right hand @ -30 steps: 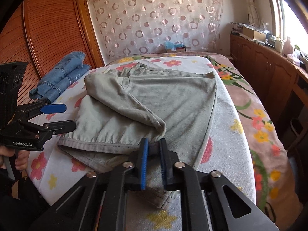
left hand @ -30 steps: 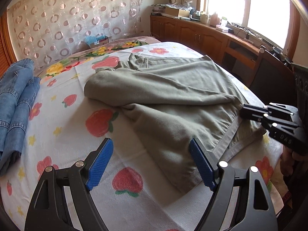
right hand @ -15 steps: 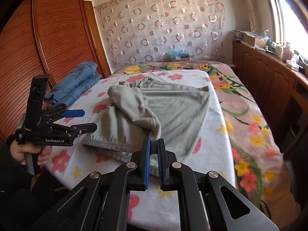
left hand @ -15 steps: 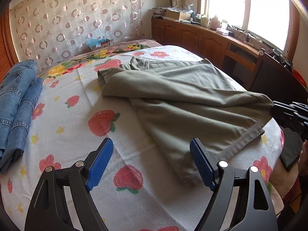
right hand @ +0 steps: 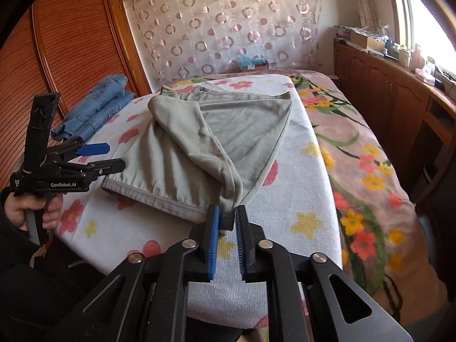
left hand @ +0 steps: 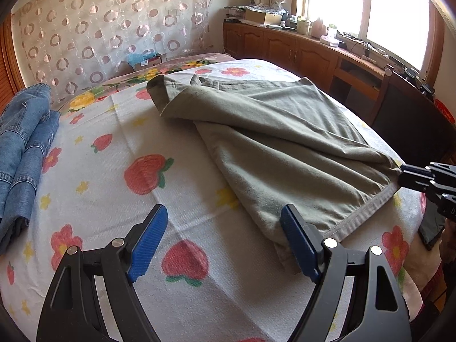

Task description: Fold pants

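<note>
Broadly, the bed (left hand: 176, 307) filled both views, covered by a white waffle-textured sheet (right hand: 302, 188) printed with red strawberries, flowers and yellow stars, which lay over a pink floral blanket (right hand: 367, 154). On the sheet lay the pants (left hand: 273, 148), a soft olive-green cotton pair spread across the middle and right of the bed, waistband toward the far end. One leg was folded diagonally back over the other (its cuff end drawn to the near right edge), leaving long slack creases and a stitched hem along the near side. A folded stack of blue jeans (left hand: 20, 154) of heavy denim rested well apart at the bed's left edge. Along the window wall ran a wooden cabinet (left hand: 307, 54), its top cluttered with a cardboard box and small bottles too small to identify. The left claw (left hand: 223, 240) hovered above the sheet with its blue ribbed pads spread wide, holding nothing, the right pad just beside the hem. The right claw (right hand: 227, 222) was clamped on the bunched cuff of the pants, lifted slightly off the sheet.
</note>
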